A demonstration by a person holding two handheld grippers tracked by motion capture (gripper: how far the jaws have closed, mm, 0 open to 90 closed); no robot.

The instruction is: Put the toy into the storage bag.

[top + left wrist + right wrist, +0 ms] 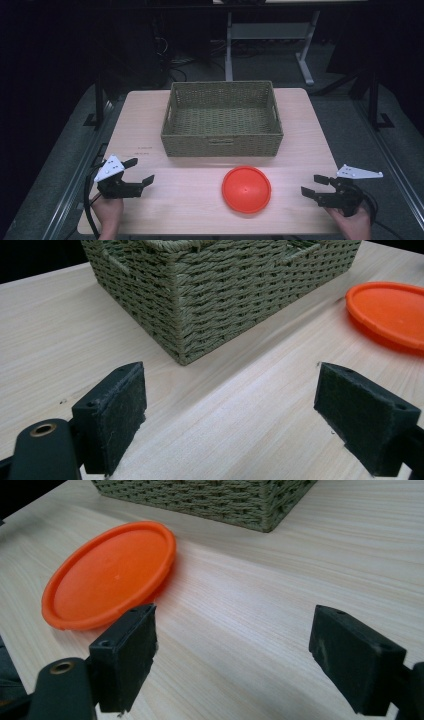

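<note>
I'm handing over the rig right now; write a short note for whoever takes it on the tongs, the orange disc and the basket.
Left tongs: open, empty, at the table's near left.
Right tongs: open, empty, at the near right.
Orange disc: flat on the table between the tongs, just in front of the wicker basket, untouched.
Basket: empty, toward the table's far edge.
Done: nothing moved yet.
Left: probably grip the disc and set it in the basket; the right tongs look slightly nearer.

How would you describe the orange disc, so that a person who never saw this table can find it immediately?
Start at the wooden table and find the large woven basket at its far middle. Just in front of the basket, on the person's side and a little to the right, lies the orange disc, flat on the wood. It is the one round, bright, smooth thing there; the basket is rectangular and dull green.
</note>
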